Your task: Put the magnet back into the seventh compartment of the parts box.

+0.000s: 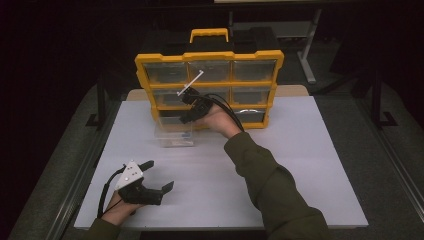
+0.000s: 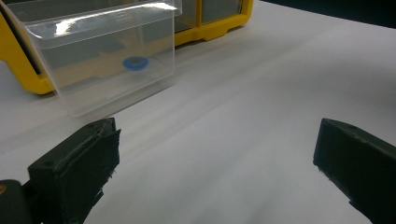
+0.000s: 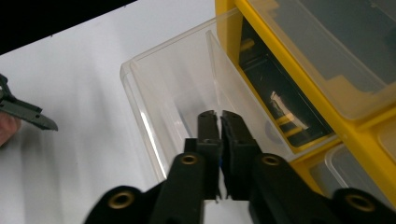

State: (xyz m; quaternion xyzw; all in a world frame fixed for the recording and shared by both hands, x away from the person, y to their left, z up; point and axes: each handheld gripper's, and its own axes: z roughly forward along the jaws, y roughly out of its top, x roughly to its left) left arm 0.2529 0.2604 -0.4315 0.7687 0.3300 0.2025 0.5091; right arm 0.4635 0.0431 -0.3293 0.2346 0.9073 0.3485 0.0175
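Two grippers, mine, over one white rectangular tabletop [image 1: 310, 165]; wide bare room on its right half and along the near edge, dark floor past every edge. Yellow-framed plastic organiser cabinet with clear drawer fronts [image 1: 210, 85] stands upright at the far edge, its yellow handle on top, front facing me. Clear rectangular plastic drawer [image 1: 174, 134] sits pulled out from the cabinet's bottom-left slot, resting on the table, open top up, long axis running out of the cabinet towards my side. Open table lies left of it and in front of it.

My right gripper [image 3: 218, 122] hangs over the drawer's opening, jaws pressed together; a sliver of blue shows between them low down, too small to tell what it is. From the high view my right hand covers the drawer's back end and part of the cabinet's middle row. Through the drawer wall a small blue round disc [image 2: 135, 62] lies flat on the drawer floor, blurred.

My left gripper [image 1: 159, 175] rests low at the near-left corner, well apart from the drawer, jaws spread wide, nothing between them but table.
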